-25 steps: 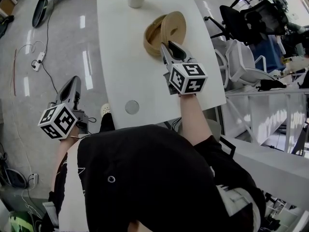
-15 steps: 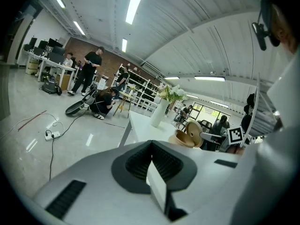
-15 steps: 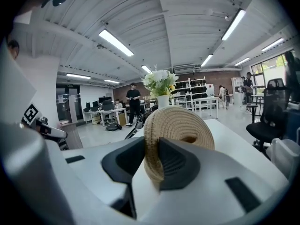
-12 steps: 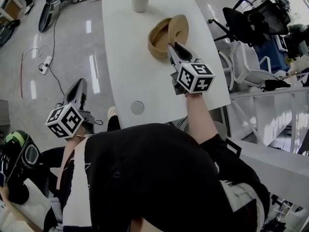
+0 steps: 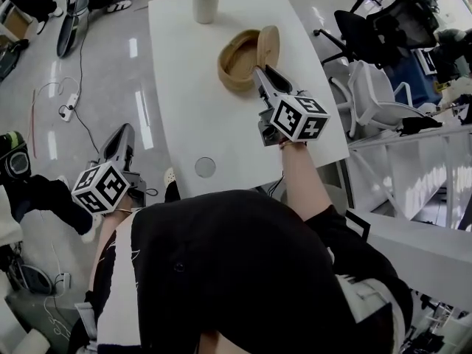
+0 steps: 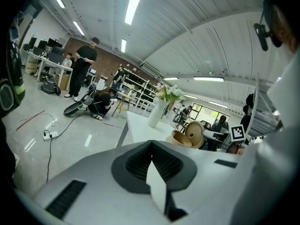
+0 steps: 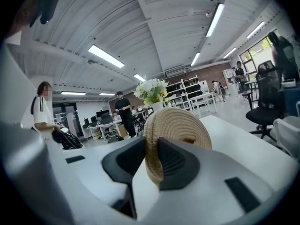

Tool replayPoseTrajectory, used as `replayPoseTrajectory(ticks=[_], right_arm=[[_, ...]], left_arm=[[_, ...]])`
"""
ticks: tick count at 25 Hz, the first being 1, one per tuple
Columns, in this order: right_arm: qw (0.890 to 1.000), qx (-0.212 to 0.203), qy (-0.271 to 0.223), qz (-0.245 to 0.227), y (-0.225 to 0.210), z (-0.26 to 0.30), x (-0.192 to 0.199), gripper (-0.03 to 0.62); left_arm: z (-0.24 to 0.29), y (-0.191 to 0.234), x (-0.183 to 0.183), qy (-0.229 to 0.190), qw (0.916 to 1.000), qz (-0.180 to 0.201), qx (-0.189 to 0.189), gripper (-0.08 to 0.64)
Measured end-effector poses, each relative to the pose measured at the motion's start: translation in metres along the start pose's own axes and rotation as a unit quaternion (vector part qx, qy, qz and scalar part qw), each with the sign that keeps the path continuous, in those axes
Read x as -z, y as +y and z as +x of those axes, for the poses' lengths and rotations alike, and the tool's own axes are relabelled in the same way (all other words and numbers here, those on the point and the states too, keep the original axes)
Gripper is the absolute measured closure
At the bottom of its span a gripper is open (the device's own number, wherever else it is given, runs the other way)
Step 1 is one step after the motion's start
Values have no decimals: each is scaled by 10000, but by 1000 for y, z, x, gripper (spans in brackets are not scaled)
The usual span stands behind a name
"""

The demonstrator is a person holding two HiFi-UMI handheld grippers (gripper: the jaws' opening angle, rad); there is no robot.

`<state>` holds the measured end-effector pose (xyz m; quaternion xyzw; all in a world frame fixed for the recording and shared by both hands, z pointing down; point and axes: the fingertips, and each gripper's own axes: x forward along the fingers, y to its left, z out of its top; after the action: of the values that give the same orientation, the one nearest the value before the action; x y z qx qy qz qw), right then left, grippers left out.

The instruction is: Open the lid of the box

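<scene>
A round woven box (image 5: pixel 234 70) stands open on the far part of the white table (image 5: pixel 184 102). Its woven lid (image 5: pixel 268 45) stands on edge just right of the box, lifted off it. My right gripper (image 5: pixel 261 73) is shut on the lid's rim; in the right gripper view the lid (image 7: pixel 180 128) sits clamped between the two pads of the right gripper (image 7: pixel 152 165). My left gripper (image 5: pixel 122 140) hangs left of the table over the floor, jaws together and empty. From the left gripper view the box (image 6: pixel 180 139) and lid (image 6: pixel 195 134) show far off.
A white vase (image 5: pixel 204 1) stands at the table's far end, and a round grey cap (image 5: pixel 205 167) sits in the tabletop near me. Office chairs (image 5: pixel 369 87) crowd the right side. Cables and a power strip (image 5: pixel 68 93) lie on the floor at left.
The right gripper has risen slightly and rolled, turning the lid from showing its face to standing nearly edge-on beside the box. The left gripper has stayed put.
</scene>
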<state>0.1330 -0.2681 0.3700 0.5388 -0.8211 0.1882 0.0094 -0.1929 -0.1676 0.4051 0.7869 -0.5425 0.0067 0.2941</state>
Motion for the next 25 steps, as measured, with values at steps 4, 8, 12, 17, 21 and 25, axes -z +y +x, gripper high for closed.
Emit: replayPoseTrajectory(ticks=[4, 8, 12, 17, 21, 25], right_arm=[[9997, 22, -134, 189, -7, -9, -6, 502], [9984, 75, -283, 486, -17, -16, -14, 505], [9982, 129, -306, 492, -22, -23, -13, 506], [9974, 164, -396, 576, -22, -30, -17, 506], [9969, 178, -471, 598, -22, -38, -20, 506], [9968, 205, -527, 569, -21, -48, -22, 506]], left_arm=[[3, -8, 3, 12, 10000, 30, 68, 549], [5, -12, 2, 25, 9999, 51, 116, 549], [6, -17, 3, 17, 9999, 63, 143, 549], [4, -16, 4, 36, 9998, 61, 168, 549], [3, -17, 8, 57, 9998, 61, 175, 549], [1, -22, 10, 59, 9997, 75, 210, 549]])
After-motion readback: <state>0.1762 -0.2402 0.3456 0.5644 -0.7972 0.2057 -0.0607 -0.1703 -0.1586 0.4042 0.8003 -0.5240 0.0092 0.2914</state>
